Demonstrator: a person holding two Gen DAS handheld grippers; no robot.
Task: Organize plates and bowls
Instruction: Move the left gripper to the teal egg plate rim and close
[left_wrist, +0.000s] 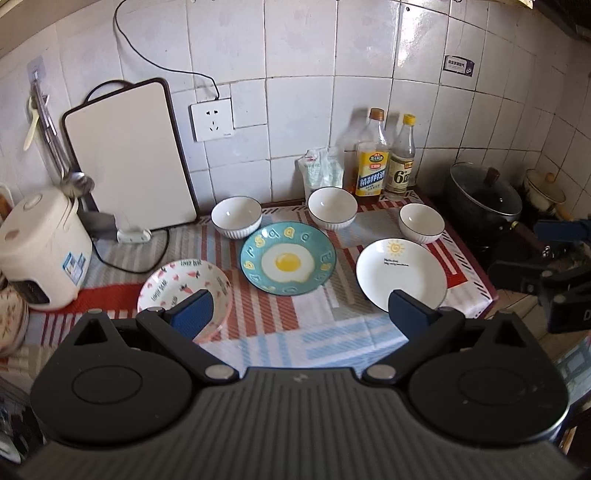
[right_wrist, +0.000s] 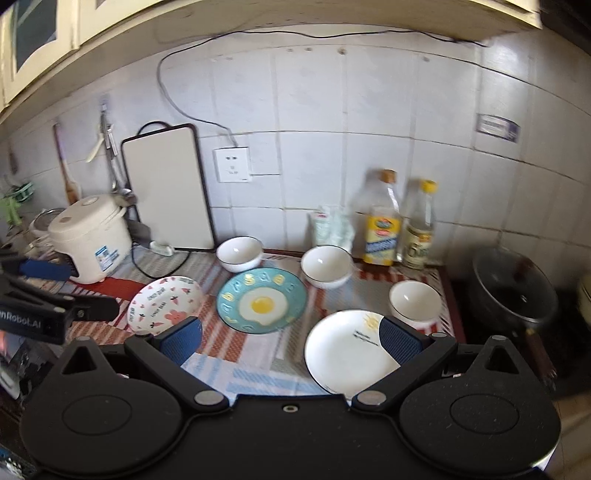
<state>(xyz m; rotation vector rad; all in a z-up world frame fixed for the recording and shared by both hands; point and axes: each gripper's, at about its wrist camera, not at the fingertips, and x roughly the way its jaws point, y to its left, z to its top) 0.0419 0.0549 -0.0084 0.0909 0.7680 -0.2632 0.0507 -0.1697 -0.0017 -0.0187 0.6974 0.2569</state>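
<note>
Both grippers hang above the near edge of the counter with jaws spread wide and empty. The white plate (right_wrist: 347, 350) lies directly ahead of the right gripper (right_wrist: 291, 341); the pink plate (left_wrist: 184, 286) lies ahead-left of the left gripper (left_wrist: 299, 314).

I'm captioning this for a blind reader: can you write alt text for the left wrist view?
The open left gripper hovers over a striped cloth holding three plates, pink-patterned plate, teal egg plate and white sun plate, with three white bowls behind them.
</note>
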